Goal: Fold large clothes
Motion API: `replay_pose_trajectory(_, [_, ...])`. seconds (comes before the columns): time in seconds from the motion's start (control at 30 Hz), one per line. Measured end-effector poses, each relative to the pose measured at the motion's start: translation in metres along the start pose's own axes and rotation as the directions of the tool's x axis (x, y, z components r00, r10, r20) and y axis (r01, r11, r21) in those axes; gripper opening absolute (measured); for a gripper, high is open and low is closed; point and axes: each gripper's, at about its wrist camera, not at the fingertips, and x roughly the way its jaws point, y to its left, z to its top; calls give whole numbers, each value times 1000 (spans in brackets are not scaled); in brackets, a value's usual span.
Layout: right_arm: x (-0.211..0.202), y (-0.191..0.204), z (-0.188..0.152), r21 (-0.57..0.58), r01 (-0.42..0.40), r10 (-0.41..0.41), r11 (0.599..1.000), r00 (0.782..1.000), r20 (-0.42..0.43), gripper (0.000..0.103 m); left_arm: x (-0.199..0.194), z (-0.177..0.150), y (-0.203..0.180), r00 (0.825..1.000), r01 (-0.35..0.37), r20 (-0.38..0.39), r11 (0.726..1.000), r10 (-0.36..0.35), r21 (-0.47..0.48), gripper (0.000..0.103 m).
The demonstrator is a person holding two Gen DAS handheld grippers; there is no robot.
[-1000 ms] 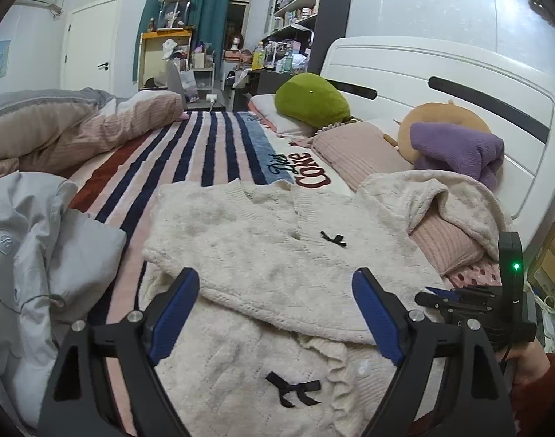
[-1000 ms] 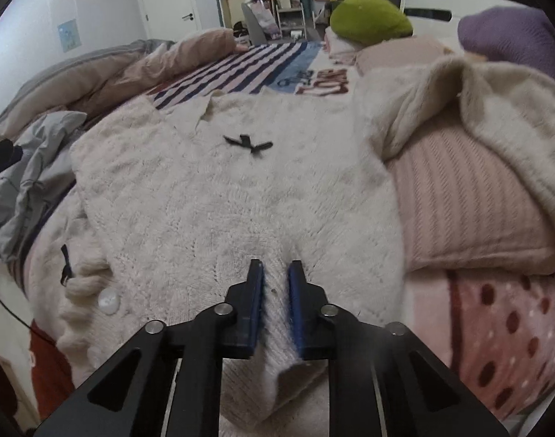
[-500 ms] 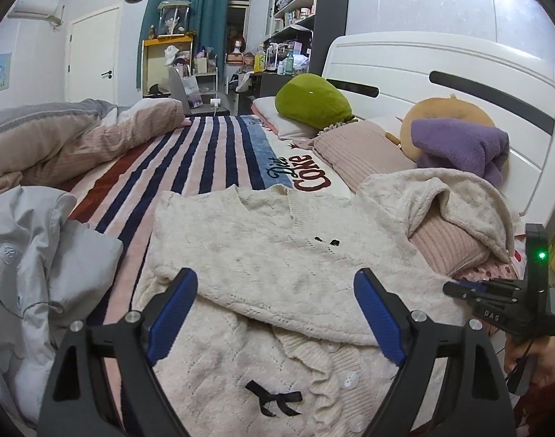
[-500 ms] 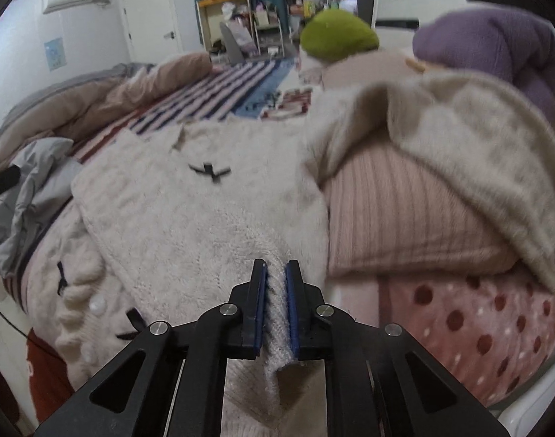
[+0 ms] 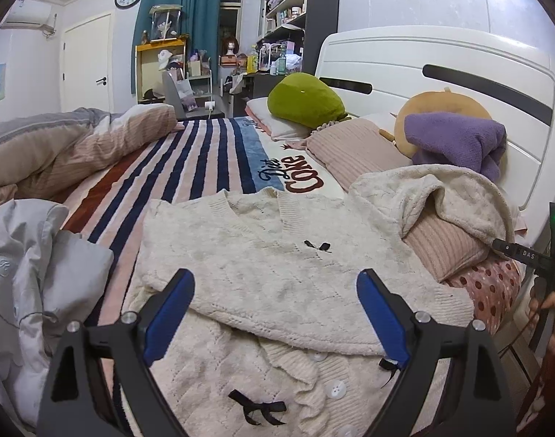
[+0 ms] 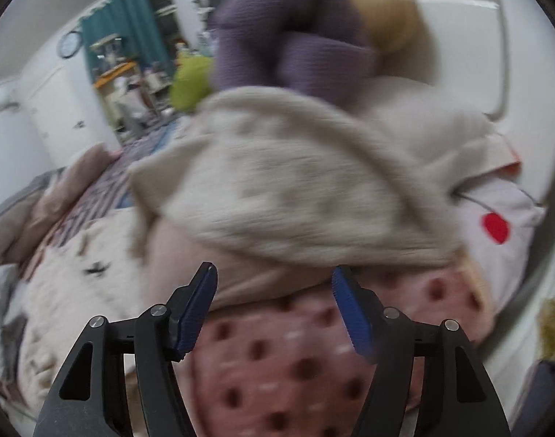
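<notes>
Hovering with jaws spread and holding nothing, the left gripper is facing the cardigan on the bed; the right gripper, jaws also spread, is aiming at the sleeve draped over the pillow; folding that sleeve inward seems next; the cardigan's neckline is pointing away, long axis toward the camera.

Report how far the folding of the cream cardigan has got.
Done: the cream cardigan has one layer folded across its buttoned front. In hand: nothing; the left gripper and right gripper are both open. Left: the sleeve draped over the pink pillow needs folding in.
</notes>
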Motion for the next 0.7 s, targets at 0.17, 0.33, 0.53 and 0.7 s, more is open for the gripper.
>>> replay_pose_trajectory(0.17, [19, -21, 9, 49, -10, 13, 999, 998, -59, 70, 7, 3, -12, 1000, 14, -8, 1000, -14, 16, 89])
replay_pose_trajectory(0.33, [34, -33, 13, 75, -37, 43, 997, 995, -89, 72, 13, 5, -23, 1000, 12, -21, 999, -11, 34, 89])
replay_pose_trajectory(0.53, [39, -41, 15, 89, -79, 88, 993, 991, -98, 73, 17, 8, -30, 1000, 2, -23, 999, -1, 45, 92])
replay_pose_trajectory(0.7, [40, -48, 20, 109, -172, 179, 979, 982, -55, 77, 23, 11, -37, 1000, -8, -30, 998, 9, 59, 93])
